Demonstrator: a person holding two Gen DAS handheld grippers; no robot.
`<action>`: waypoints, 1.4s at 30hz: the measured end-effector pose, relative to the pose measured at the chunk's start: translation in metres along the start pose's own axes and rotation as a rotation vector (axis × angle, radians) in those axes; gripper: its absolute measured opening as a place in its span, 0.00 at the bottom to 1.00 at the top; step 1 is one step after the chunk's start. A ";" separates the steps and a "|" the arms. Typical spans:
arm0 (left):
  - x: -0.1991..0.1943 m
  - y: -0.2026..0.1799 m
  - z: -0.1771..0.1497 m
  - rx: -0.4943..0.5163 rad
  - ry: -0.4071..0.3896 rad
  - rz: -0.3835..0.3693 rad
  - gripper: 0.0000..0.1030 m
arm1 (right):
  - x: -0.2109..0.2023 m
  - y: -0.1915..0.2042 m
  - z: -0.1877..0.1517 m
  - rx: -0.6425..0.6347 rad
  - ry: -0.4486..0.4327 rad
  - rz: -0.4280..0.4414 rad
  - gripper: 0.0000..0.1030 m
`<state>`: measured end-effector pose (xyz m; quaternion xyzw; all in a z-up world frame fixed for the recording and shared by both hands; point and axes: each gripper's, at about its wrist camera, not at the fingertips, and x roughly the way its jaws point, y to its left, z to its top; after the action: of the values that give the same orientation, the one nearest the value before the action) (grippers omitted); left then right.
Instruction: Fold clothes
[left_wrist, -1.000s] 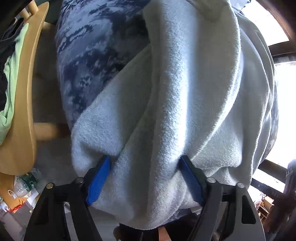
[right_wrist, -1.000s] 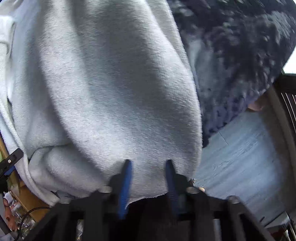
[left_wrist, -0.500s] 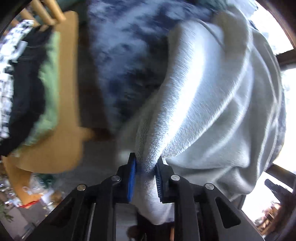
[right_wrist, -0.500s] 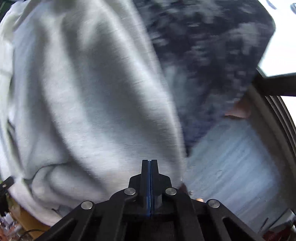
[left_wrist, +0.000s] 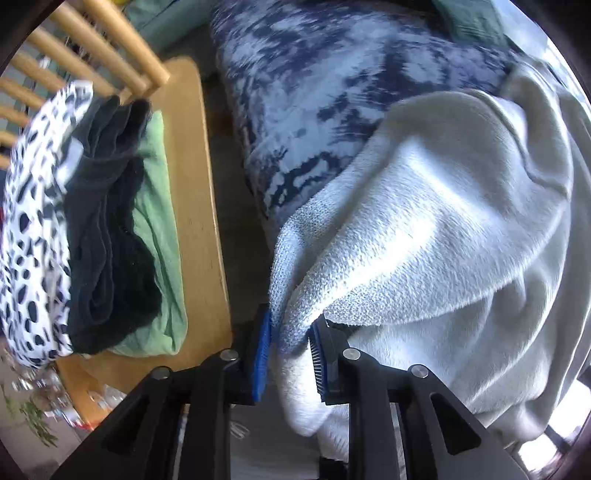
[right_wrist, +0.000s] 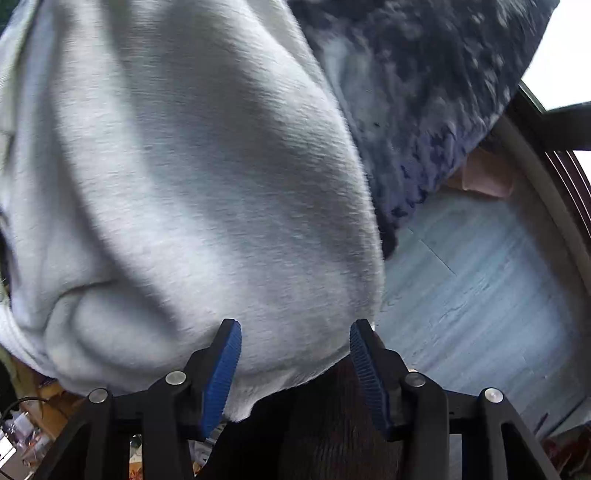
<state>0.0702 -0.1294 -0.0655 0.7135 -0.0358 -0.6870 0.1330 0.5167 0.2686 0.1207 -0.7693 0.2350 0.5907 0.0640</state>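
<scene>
2 claws: left claw (left_wrist: 291, 350) pinches white fleece (left_wrist: 424, 229); right claw (right_wrist: 295, 365) spread; only left view shows stacked clothes (left_wrist: 92, 236).

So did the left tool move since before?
Yes. The left tool swung left: the wooden chair and its clothes pile now fill more of the view, and the white garment sits farther right.

Wooden chair (left_wrist: 192, 206) beside blue mottled blanket (left_wrist: 332, 92), grey plank floor (right_wrist: 480, 295)

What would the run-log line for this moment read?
left gripper: shut on white fleece garment | right gripper: open, straddling garment hem | draped over blue patterned cushion
</scene>
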 end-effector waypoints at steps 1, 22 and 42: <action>-0.002 0.002 0.001 -0.012 0.013 -0.022 0.24 | 0.002 -0.003 0.001 0.009 0.001 -0.006 0.49; 0.023 0.018 -0.172 -0.697 0.393 -0.795 0.81 | -0.001 -0.030 0.021 0.108 -0.007 0.210 0.11; 0.004 0.074 -0.177 -0.778 0.381 -0.676 0.81 | 0.047 0.028 -0.045 -0.046 0.085 0.105 0.49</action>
<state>0.2549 -0.1767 -0.0485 0.6954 0.4766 -0.5126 0.1631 0.5532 0.2134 0.0944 -0.7817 0.2640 0.5651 0.0053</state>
